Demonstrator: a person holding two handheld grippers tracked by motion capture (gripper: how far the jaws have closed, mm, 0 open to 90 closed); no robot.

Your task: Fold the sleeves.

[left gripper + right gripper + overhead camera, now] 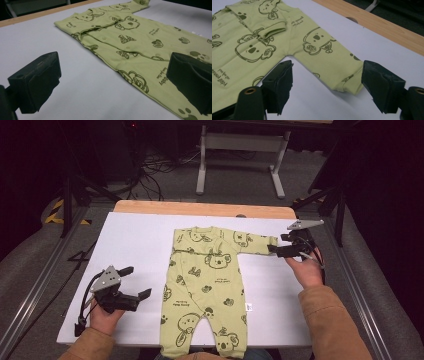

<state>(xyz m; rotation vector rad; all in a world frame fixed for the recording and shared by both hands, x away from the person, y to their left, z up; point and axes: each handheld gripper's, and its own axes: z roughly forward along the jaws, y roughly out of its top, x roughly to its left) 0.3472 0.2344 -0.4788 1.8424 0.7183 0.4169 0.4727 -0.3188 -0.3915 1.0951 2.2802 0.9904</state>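
Romper (207, 285) sleeve cuff lies between the open jaws of the right hand-held gripper (281, 249), ungripped

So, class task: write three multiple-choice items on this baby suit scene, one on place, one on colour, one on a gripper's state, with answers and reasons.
1. Where is the right gripper?
A. at the cuff of the outstretched sleeve
B. at a foot
C. on the floor

2. What colour is the baby suit?
A. blue
B. light green with dark koala prints
C. red

3. How do the left gripper jaws stand?
A. shut on the suit
B. shut on the table
C. open, holding nothing

Answers: A, its jaws flank the cuff; B, seen in all views; C, bare white table lies between them.
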